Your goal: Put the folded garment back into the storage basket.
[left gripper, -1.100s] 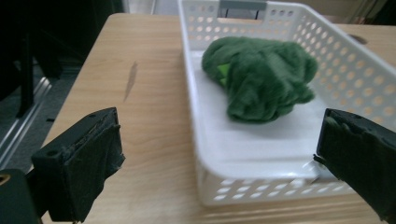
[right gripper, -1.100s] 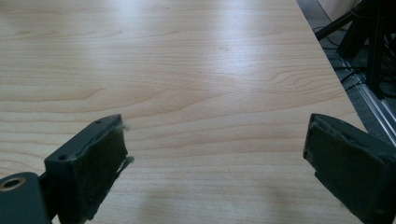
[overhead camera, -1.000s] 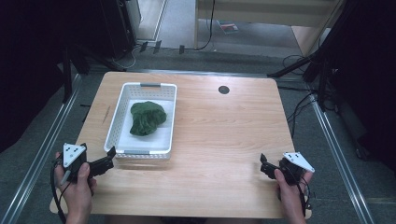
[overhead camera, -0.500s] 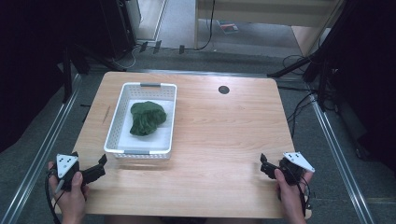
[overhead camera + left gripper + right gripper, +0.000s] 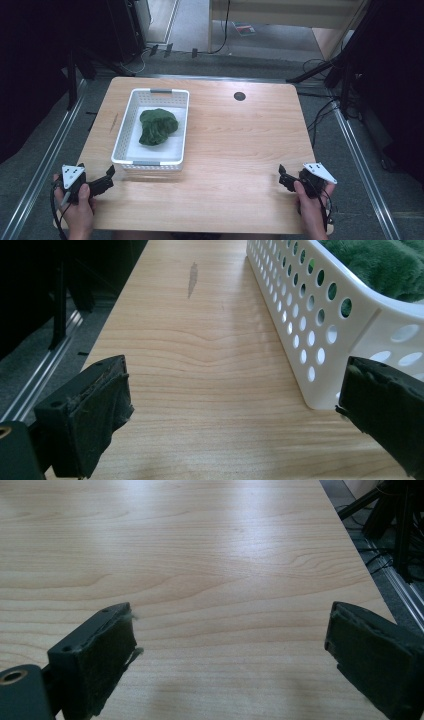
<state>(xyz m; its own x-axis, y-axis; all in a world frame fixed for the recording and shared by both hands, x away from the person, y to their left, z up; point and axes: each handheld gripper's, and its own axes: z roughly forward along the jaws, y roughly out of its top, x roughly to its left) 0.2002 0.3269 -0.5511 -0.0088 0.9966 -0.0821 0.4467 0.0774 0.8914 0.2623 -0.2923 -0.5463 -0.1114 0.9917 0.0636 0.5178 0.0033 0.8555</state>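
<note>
A white perforated basket (image 5: 123, 140) stands on the left half of the wooden table (image 5: 240, 145). A crumpled green cloth (image 5: 157, 126) lies inside it. My left gripper (image 5: 106, 180) rests open at the front left corner of the table, just short of the basket's near end. In the left gripper view the basket's wall (image 5: 300, 315) runs along the right, with the green cloth (image 5: 385, 262) above its rim and nothing between the jaws. My right gripper (image 5: 282, 177) is open near the front right edge, over bare wood (image 5: 225, 580).
A small dark round grommet (image 5: 239, 96) sits at the table's back right. Metal rails (image 5: 45, 165) run along both sides of the table. Cables and black stands (image 5: 345, 75) crowd the floor at the back and right. A dark streak (image 5: 192, 279) marks the wood left of the basket.
My left gripper has pulled back from the basket's near end toward the front left corner. The right gripper, basket and cloth have stayed put.
</note>
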